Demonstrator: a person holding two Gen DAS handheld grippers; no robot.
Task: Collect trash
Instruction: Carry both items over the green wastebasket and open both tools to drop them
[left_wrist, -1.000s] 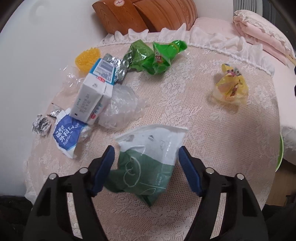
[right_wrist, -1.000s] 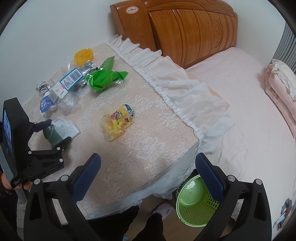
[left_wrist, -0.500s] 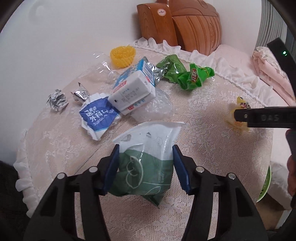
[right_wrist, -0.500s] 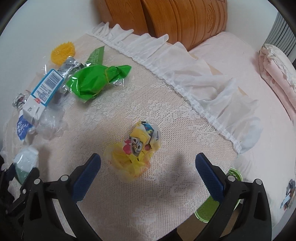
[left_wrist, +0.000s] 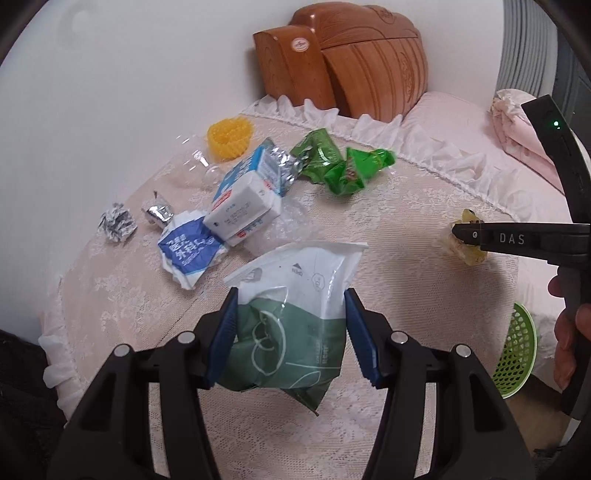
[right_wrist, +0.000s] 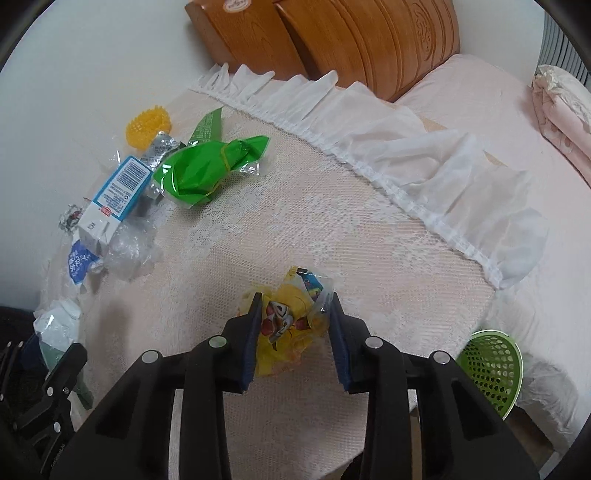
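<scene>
The left claw (left_wrist: 291, 328) is clamped on a green-and-white pouch (left_wrist: 291, 314), blue pads pressed into both its sides, the pouch lifted clear of the lace-covered desk (left_wrist: 388, 236). The right claw (right_wrist: 295, 332) is closing around a yellow cartoon wrapper (right_wrist: 288, 325) that sits between its pads on the desk – the left pad touches the crumpled film, the right pad lies against its clear edge.

The left wrist view shows what the other barely catches: two foil balls (left_wrist: 117, 223), a blue-and-white crumpled packet (left_wrist: 184, 251), a white carton (left_wrist: 243, 210) and, from the side, the right claw's black body with a hand (left_wrist: 569, 343) on its grip. The right wrist view shows the carton's barcode face, a green snack bag (right_wrist: 207, 170) and more of the green basket (right_wrist: 491, 369) (down beside the desk, by the bed (right_wrist: 480, 92)).
</scene>
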